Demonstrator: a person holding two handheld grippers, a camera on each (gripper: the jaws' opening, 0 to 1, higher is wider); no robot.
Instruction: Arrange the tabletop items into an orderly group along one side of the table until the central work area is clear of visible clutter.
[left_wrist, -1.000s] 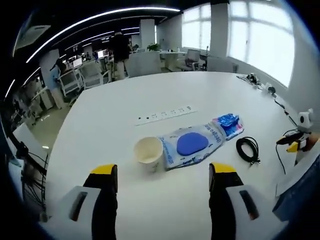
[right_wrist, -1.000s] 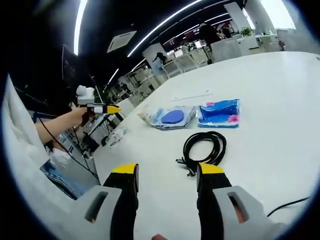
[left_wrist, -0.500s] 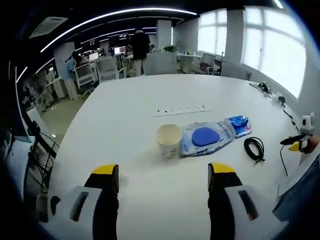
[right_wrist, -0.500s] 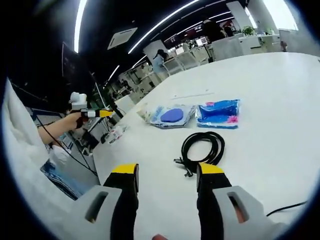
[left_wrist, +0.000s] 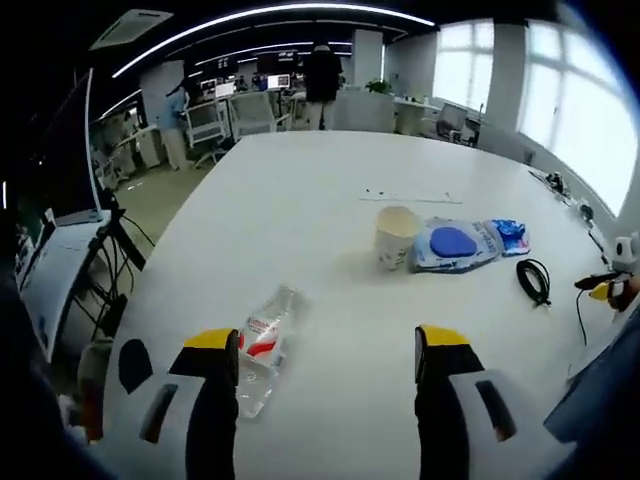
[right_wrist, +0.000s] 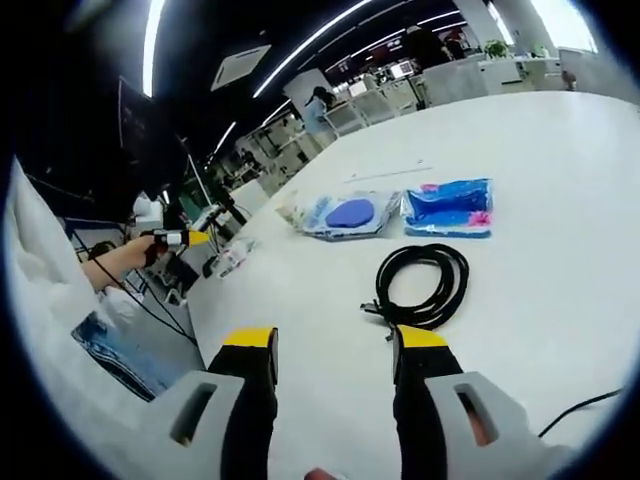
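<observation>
My left gripper (left_wrist: 325, 345) is open above the white table (left_wrist: 300, 200), nothing between its jaws. A clear plastic bottle (left_wrist: 262, 347) with a red label lies on its side just beside the left jaw. Farther off stand a paper cup (left_wrist: 397, 235), a clear pouch with a blue disc (left_wrist: 455, 243), a blue packet (left_wrist: 510, 233) and a black cable coil (left_wrist: 533, 281). My right gripper (right_wrist: 335, 345) is open too, with the cable coil (right_wrist: 425, 285) just beyond its tips. Behind it lie the pouch (right_wrist: 345, 215) and the blue packet (right_wrist: 450, 208).
A flat power strip (left_wrist: 405, 197) is set in the table's middle. A thin black cable (right_wrist: 580, 405) trails at the near right edge. A hand holds the left gripper (right_wrist: 175, 238) at the left of the right gripper view. Office desks and chairs stand beyond the table.
The left gripper view has swung left and pulled back, bringing the bottle into sight beside its left jaw. The right gripper view has barely shifted. Both grippers stay open.
</observation>
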